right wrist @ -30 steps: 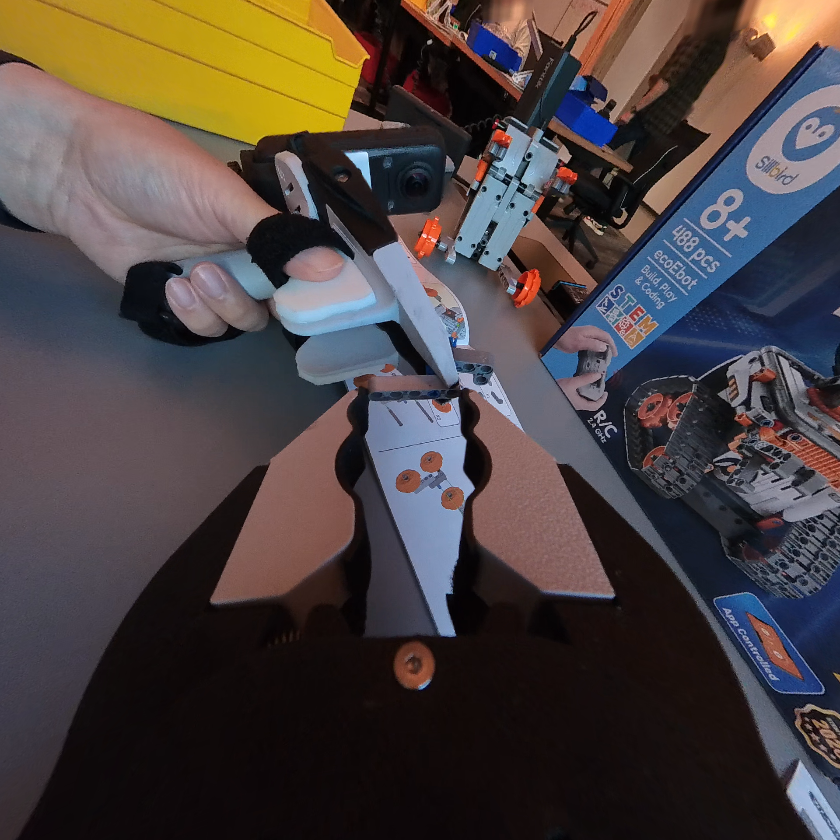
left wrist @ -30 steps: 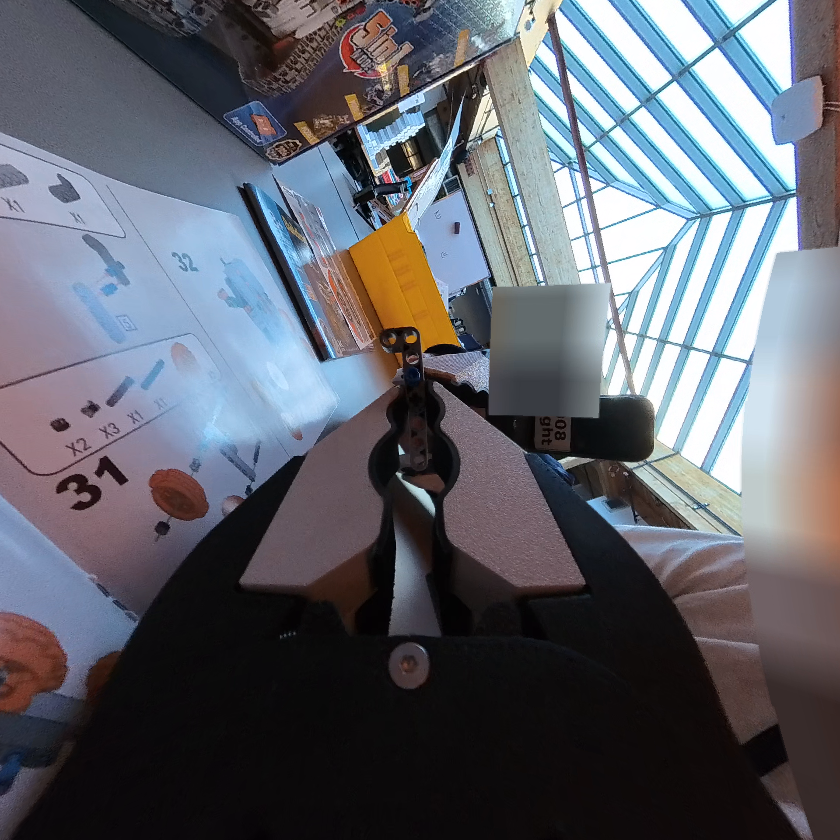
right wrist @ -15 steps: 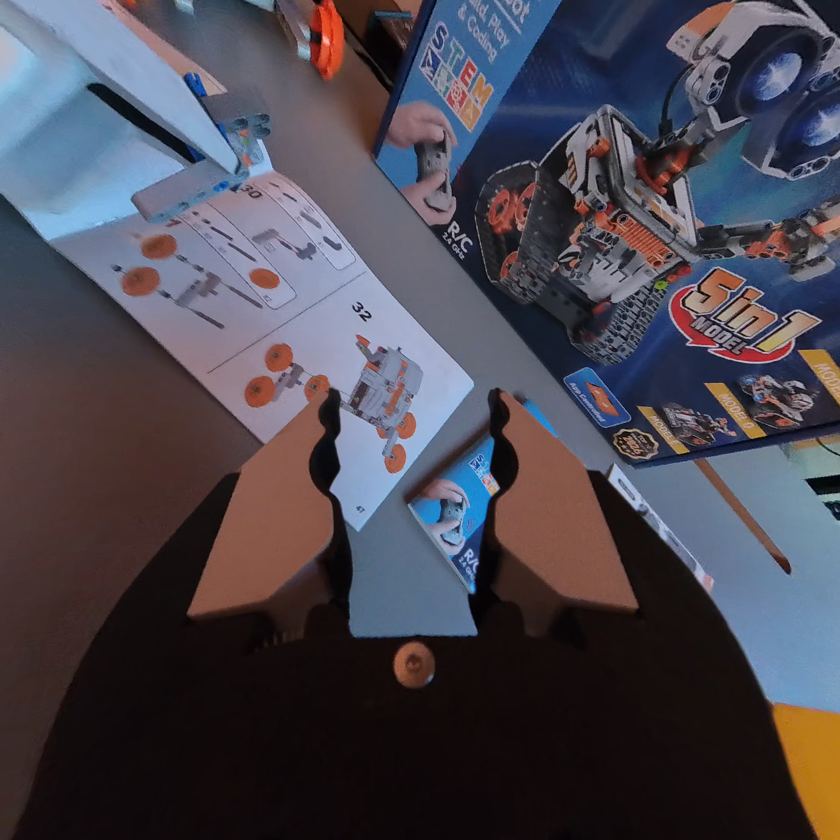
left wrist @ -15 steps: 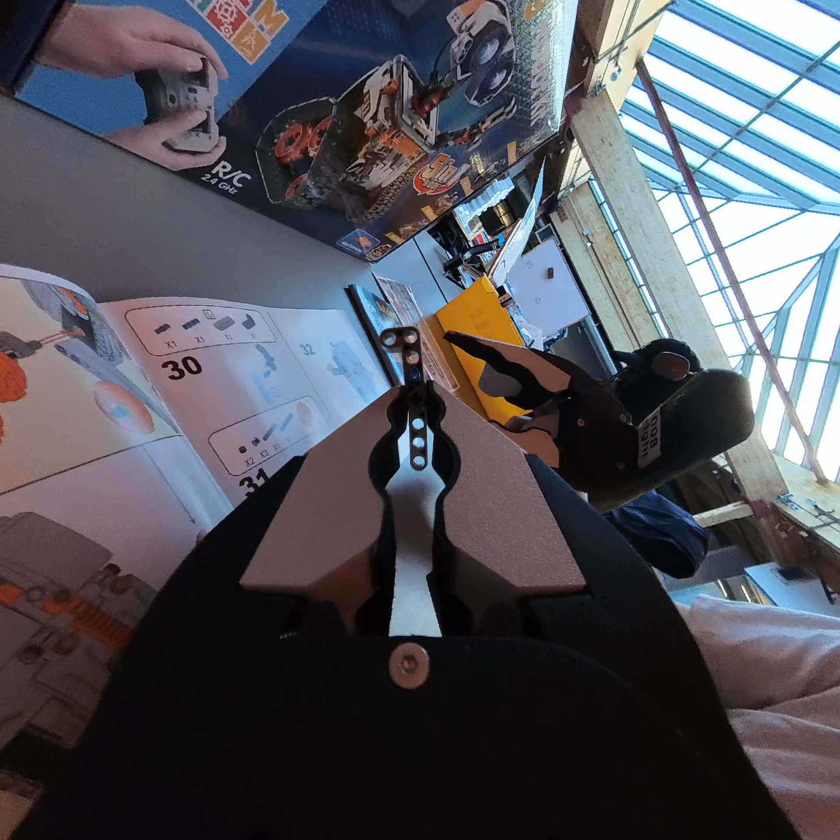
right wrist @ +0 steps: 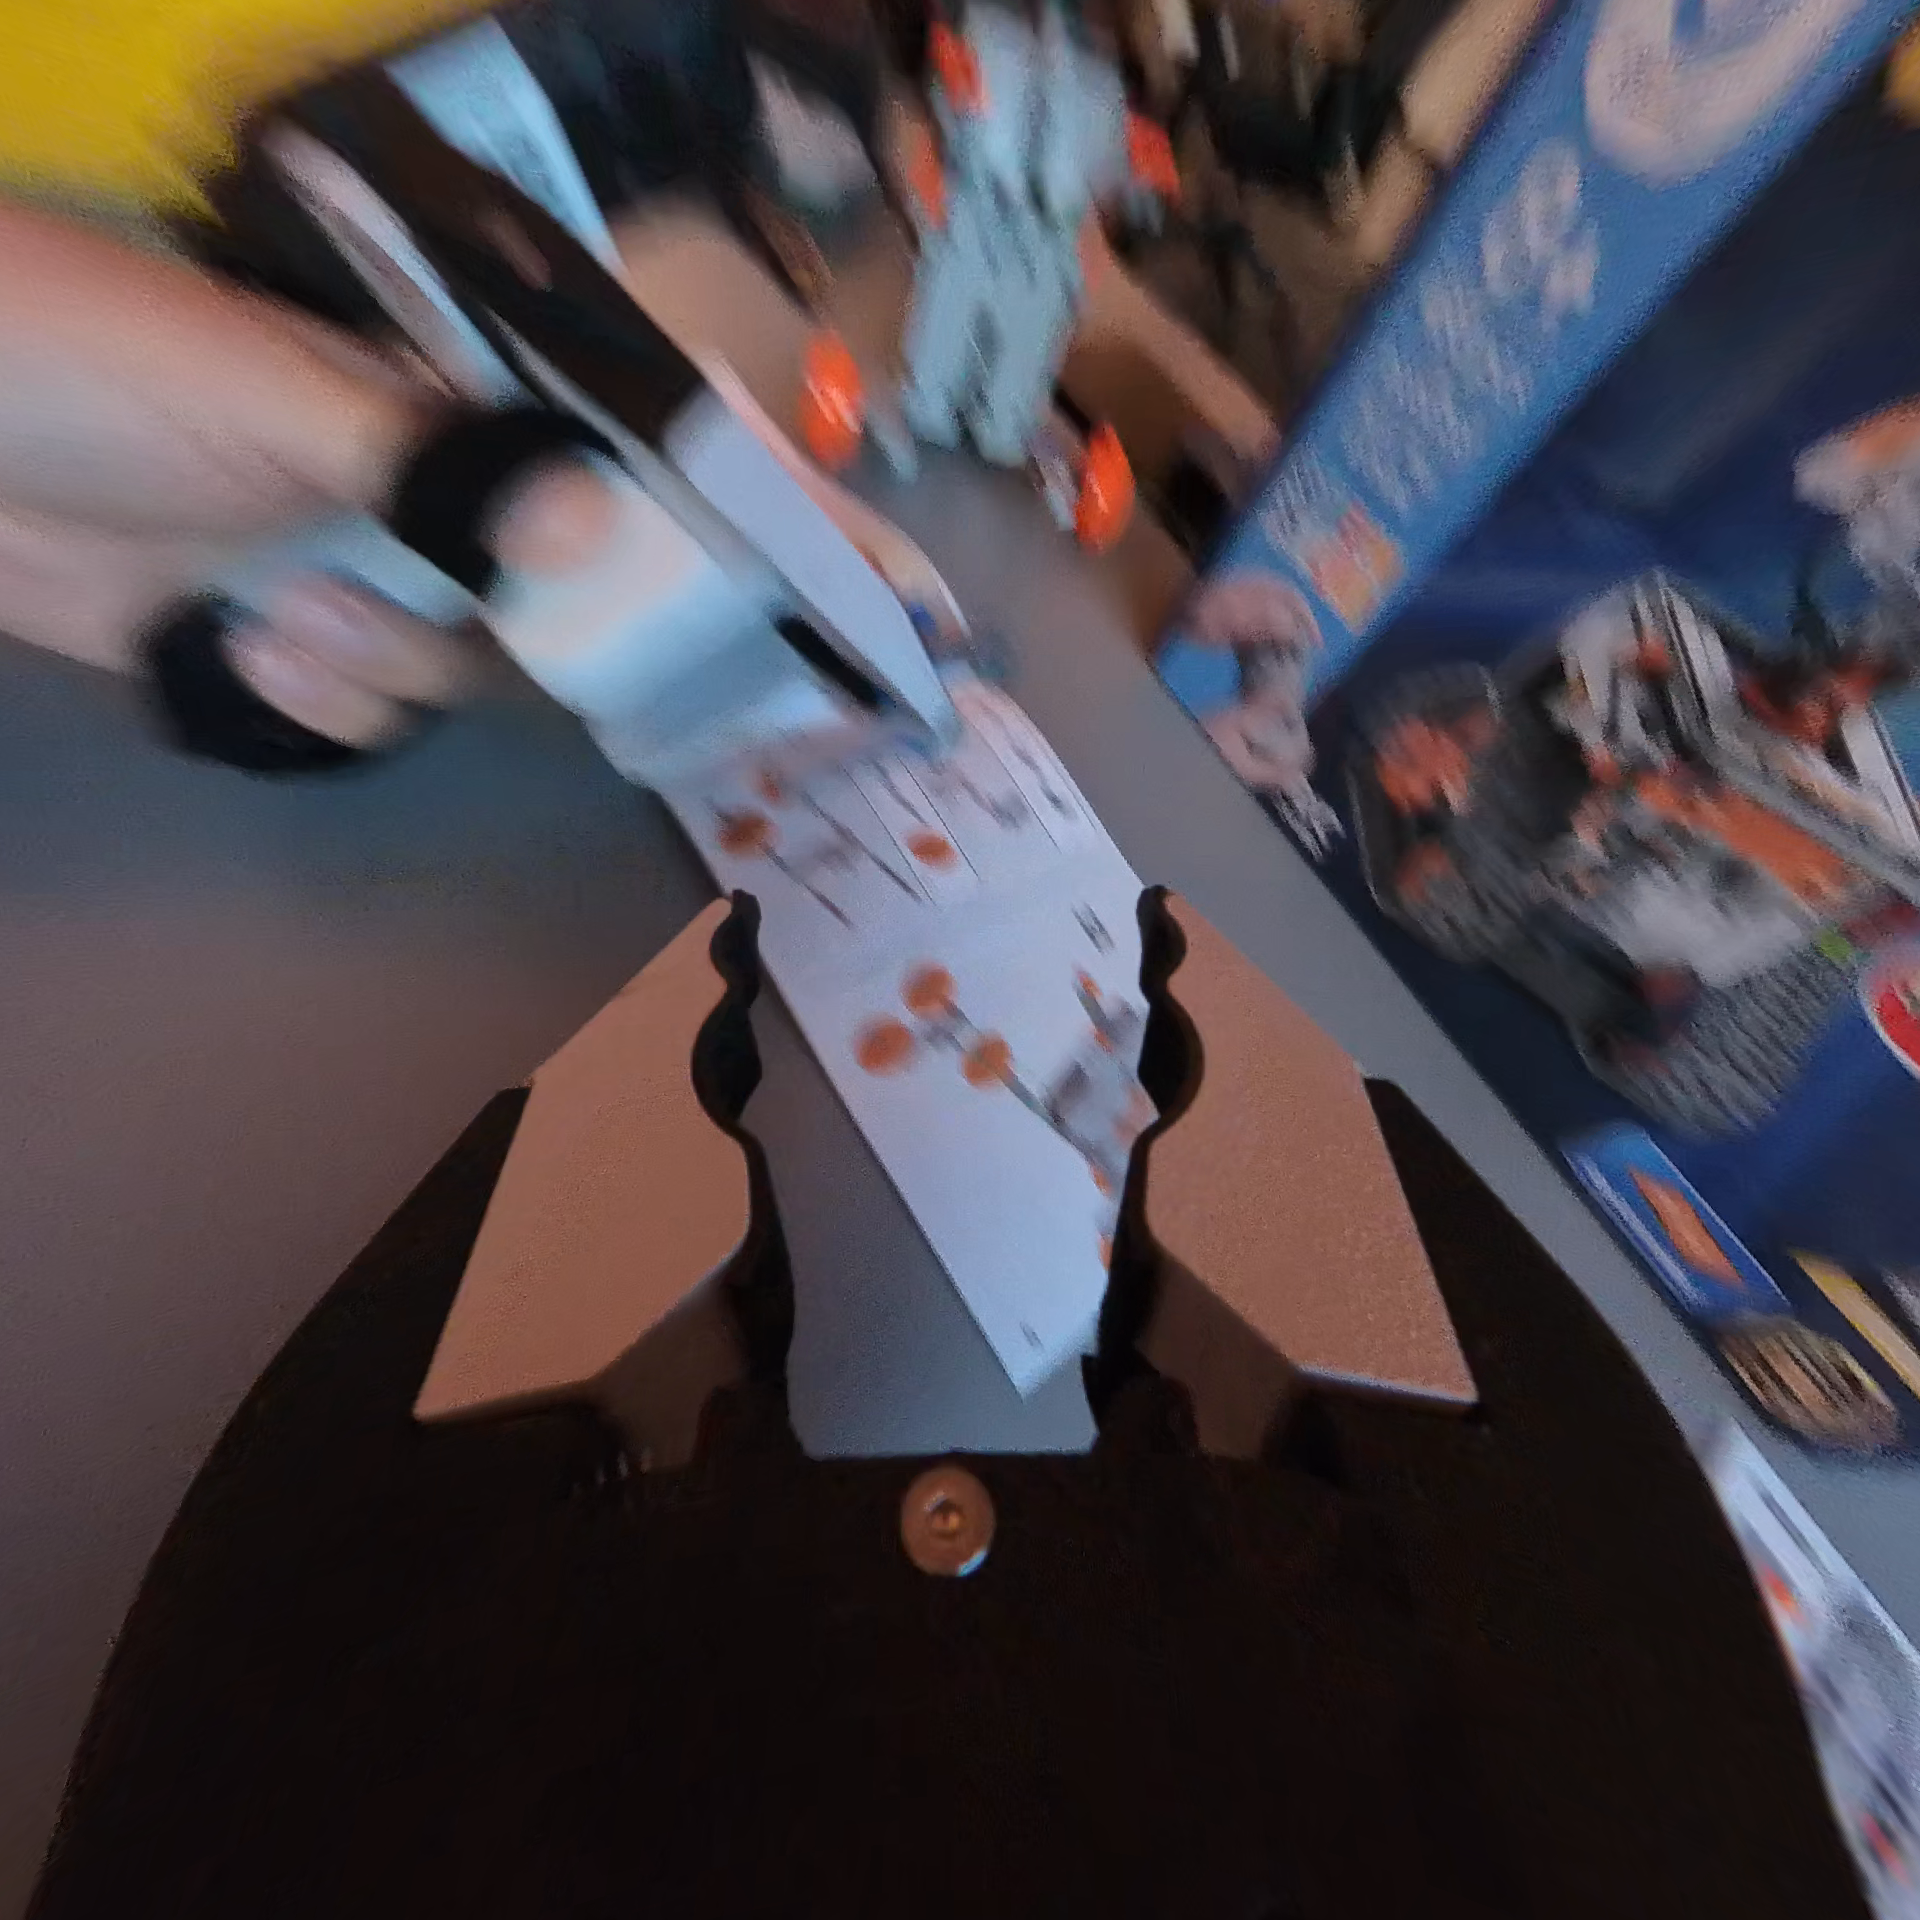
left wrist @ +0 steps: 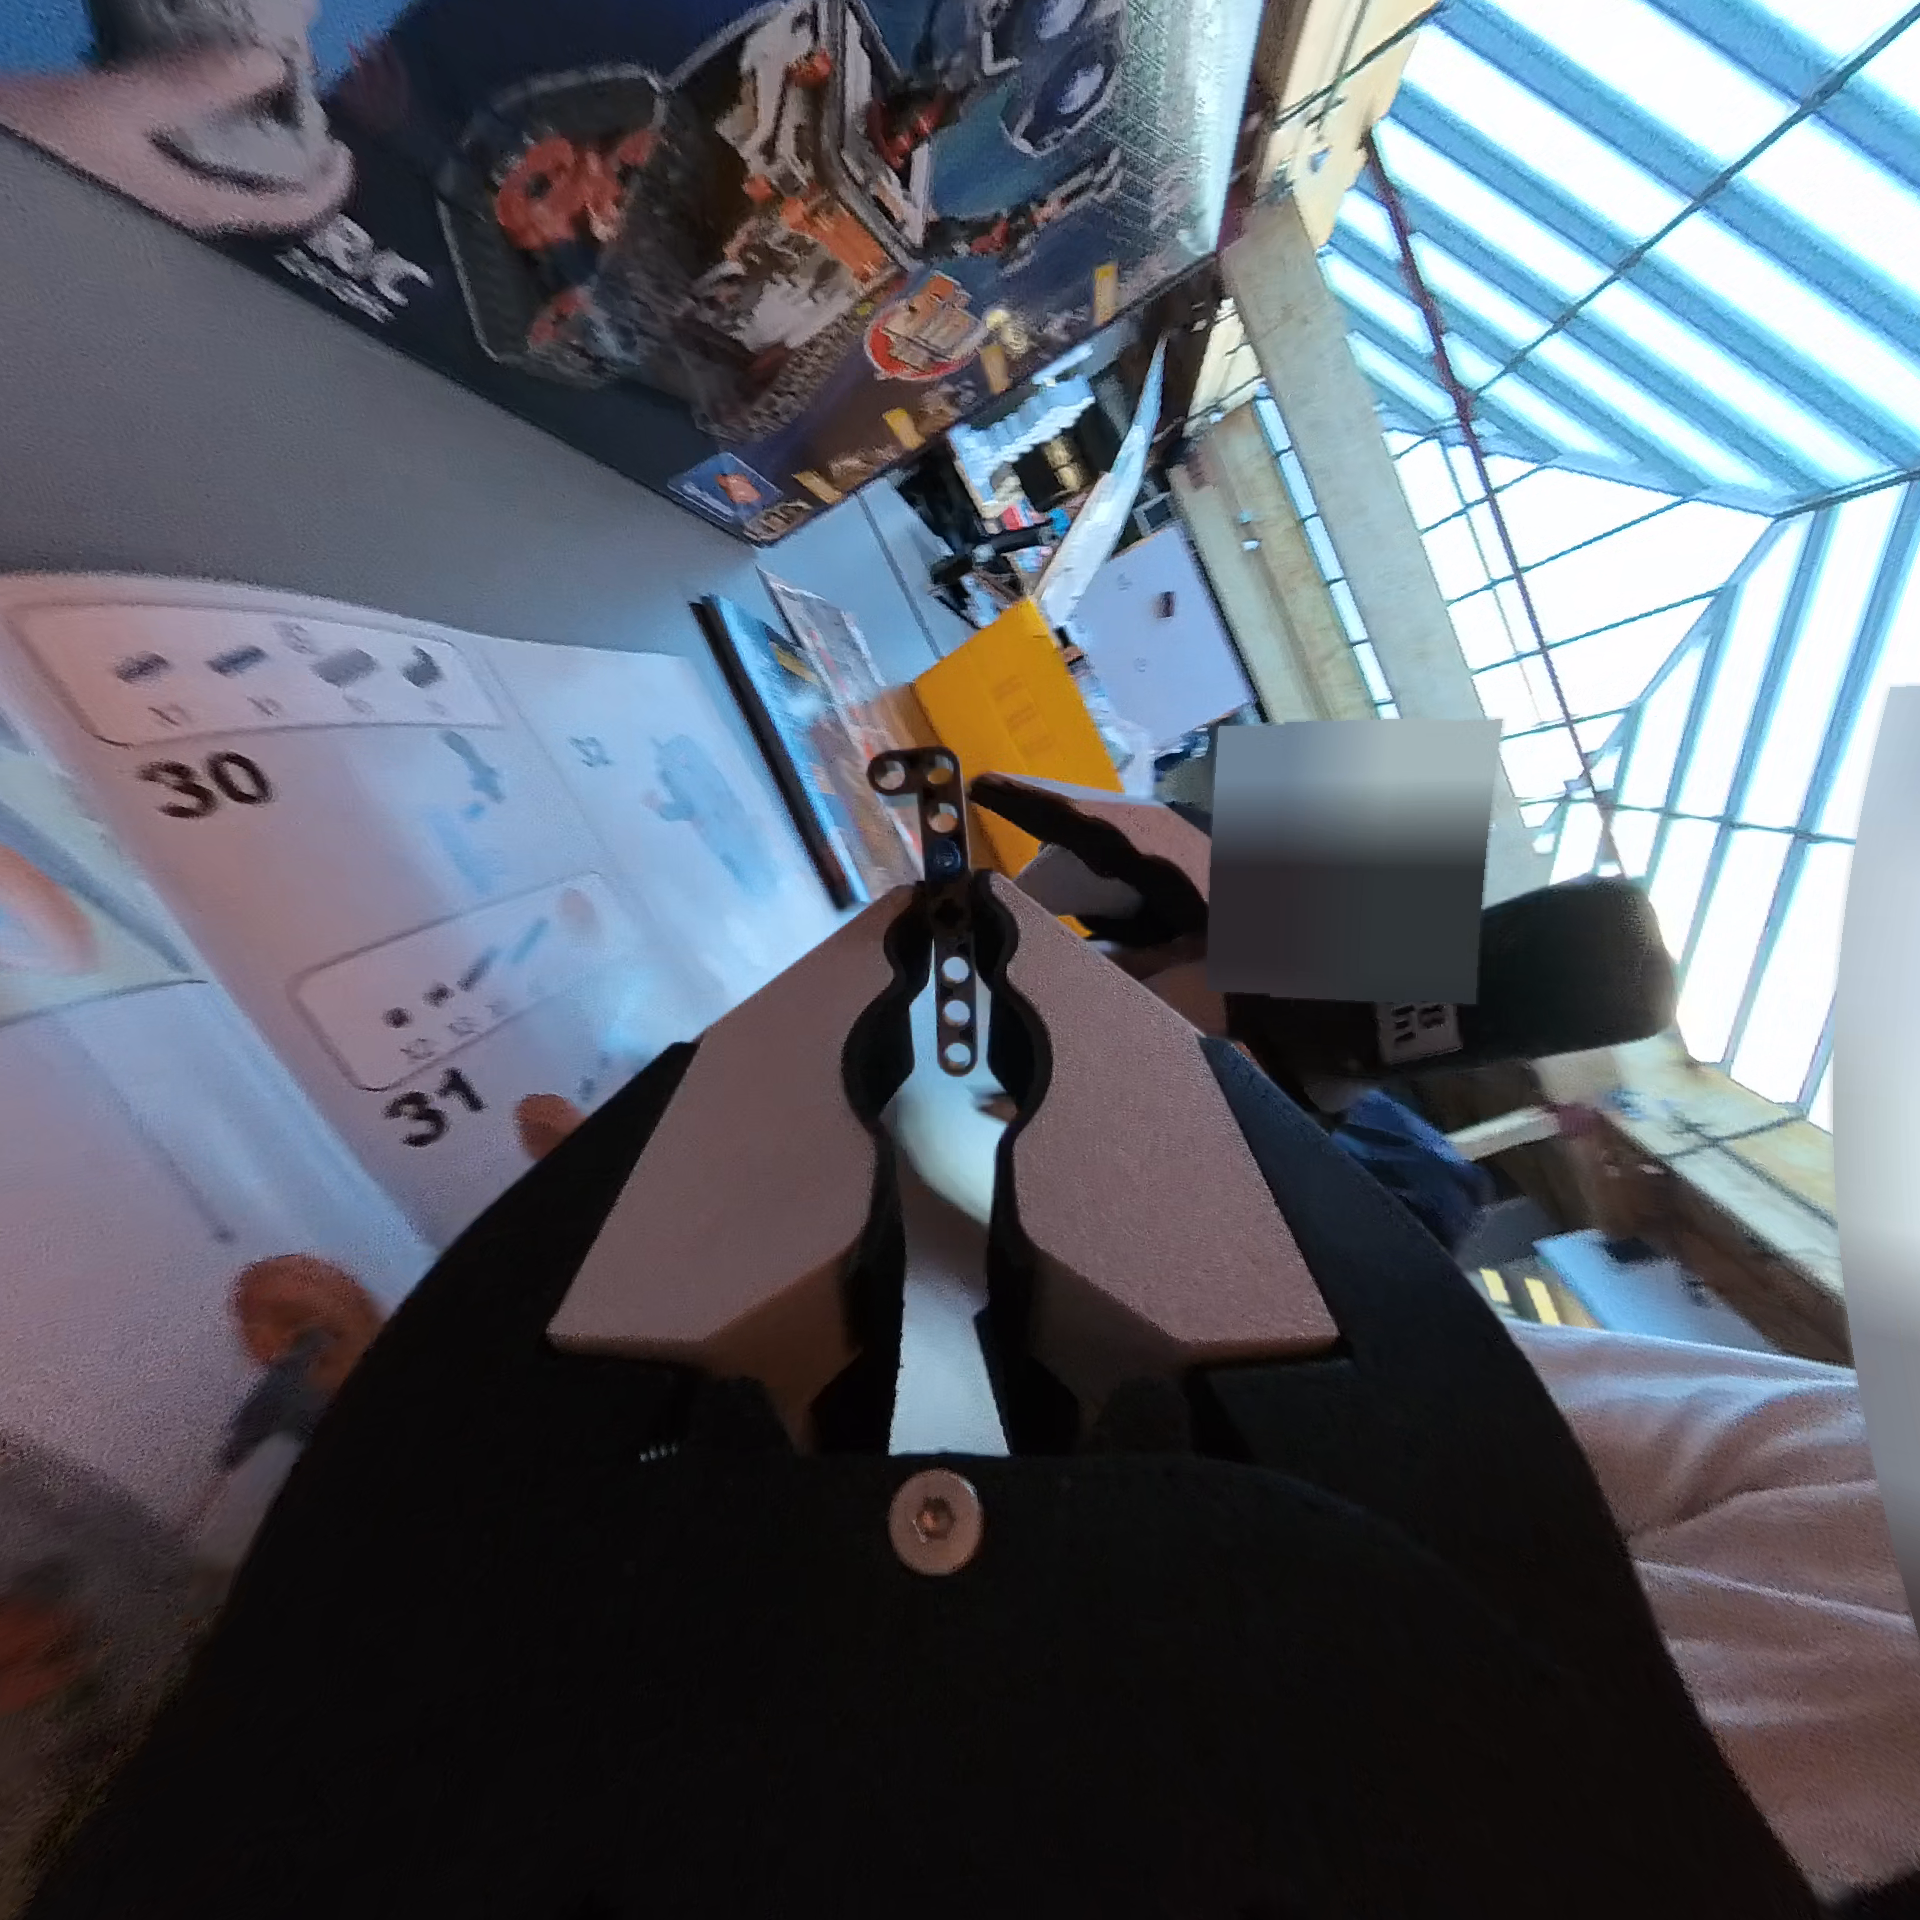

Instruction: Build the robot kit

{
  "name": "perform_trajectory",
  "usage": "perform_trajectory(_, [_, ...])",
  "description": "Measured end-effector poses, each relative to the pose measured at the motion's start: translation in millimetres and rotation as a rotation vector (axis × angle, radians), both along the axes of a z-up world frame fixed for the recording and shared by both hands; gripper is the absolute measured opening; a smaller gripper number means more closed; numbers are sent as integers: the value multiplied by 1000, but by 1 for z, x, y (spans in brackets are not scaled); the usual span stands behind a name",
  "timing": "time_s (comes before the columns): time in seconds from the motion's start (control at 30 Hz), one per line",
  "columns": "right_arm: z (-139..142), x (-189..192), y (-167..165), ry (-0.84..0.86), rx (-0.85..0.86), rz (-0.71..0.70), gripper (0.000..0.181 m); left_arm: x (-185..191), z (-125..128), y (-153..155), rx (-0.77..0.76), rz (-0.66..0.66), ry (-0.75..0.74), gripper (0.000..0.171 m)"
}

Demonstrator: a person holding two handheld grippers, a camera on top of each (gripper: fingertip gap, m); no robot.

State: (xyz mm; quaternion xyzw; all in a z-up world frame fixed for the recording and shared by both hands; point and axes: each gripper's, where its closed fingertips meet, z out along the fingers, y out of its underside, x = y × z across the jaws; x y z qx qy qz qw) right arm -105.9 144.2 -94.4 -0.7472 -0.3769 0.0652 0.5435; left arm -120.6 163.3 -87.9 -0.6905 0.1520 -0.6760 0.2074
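My left gripper is shut on a thin dark beam with holes. The beam stands up between the tips and its bent end pokes out above them. Beyond it the right gripper's fingers show close by. In the blurred right wrist view my right gripper is open and empty above an open instruction booklet. A hand holds the left gripper just ahead, with its tip pointing down at the booklet.
The booklet lies on a grey table. A large blue toy box stands along the right. A grey toy model with orange wheels stands behind. A yellow bin is farther off. Only a small space, under 4 cm, lies between the two pairs of fingers.
The right gripper swung away over the booklet and box, then came back to face the left gripper. The left gripper tilted about but kept hold of the beam.
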Motion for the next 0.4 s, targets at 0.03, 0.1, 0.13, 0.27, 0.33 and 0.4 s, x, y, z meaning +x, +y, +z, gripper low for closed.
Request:
perform_trajectory(0.03, [11,-13,-7,58,42,72,71,3,1,-5,-29,-22,-25,5])
perform_trajectory(0.1, [20,-16,-8,49,93,76,65,7,3,-11,-71,-53,-62,4])
perform_trajectory(0.13, [20,-16,-9,24,104,82,66,9,4,-13,-78,-61,-74,4])
perform_trajectory(0.27, [16,-22,-17,3,116,140,52,15,7,-22,-72,-99,-86,4])
perform_trajectory(0.33, [11,-20,-15,-10,94,129,52,18,6,-26,-84,-118,-90,4])
perform_trajectory(0.4, [10,-19,-14,1,97,119,51,20,6,-30,-82,-128,-87,4])
